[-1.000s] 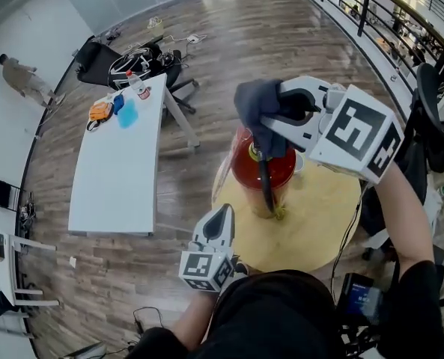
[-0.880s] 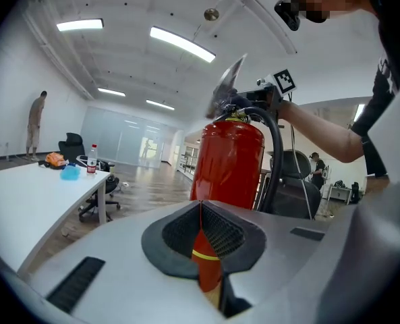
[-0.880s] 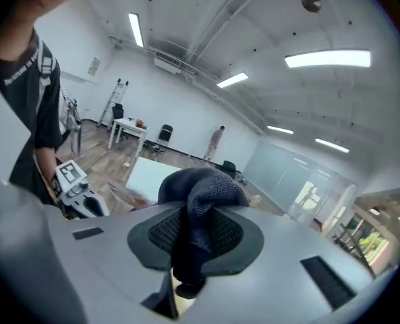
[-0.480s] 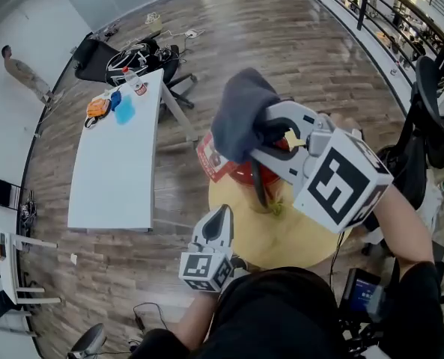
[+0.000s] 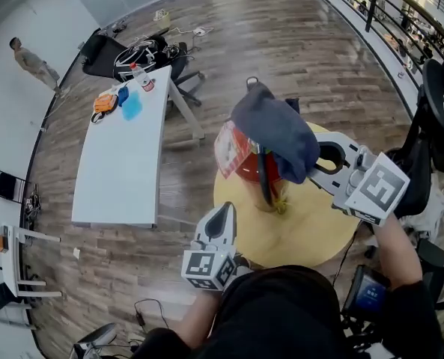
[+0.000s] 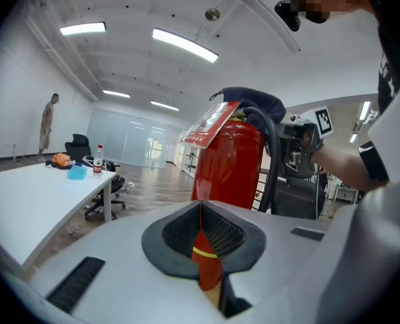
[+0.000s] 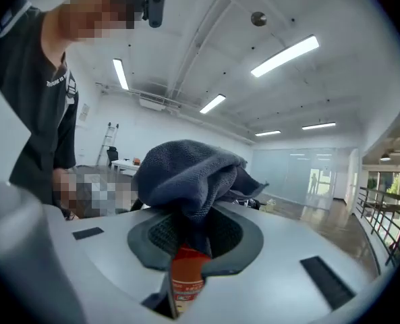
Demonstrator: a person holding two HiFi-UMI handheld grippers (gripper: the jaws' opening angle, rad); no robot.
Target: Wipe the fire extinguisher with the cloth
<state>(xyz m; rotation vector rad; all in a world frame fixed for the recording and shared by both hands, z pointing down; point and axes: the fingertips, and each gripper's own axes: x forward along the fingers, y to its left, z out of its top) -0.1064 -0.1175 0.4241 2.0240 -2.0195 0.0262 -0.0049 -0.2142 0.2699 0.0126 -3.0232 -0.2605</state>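
Note:
A red fire extinguisher (image 5: pixel 242 161) with a black hose stands upright on a round wooden table (image 5: pixel 311 230). A dark grey-blue cloth (image 5: pixel 276 132) lies draped over its top and valve. My right gripper (image 5: pixel 305 167) is shut on the cloth (image 7: pixel 186 171) from the extinguisher's right side, its fingertips buried in the folds. Below the jaws the red body (image 7: pixel 186 281) shows. My left gripper (image 5: pixel 220 217) hangs shut and empty at the table's near-left edge, pointed at the extinguisher (image 6: pixel 230 164). The cloth (image 6: pixel 251 101) caps it in that view too.
A long white table (image 5: pixel 117 163) to the left carries a bottle, an orange item and a blue one. Black office chairs stand beyond it, and another (image 5: pixel 431 118) at the right. A person (image 5: pixel 31 60) stands far left. A railing runs along the upper right.
My right gripper has carried the cloth rightward and down across the extinguisher's top, ending at its right side. The left gripper has stayed put.

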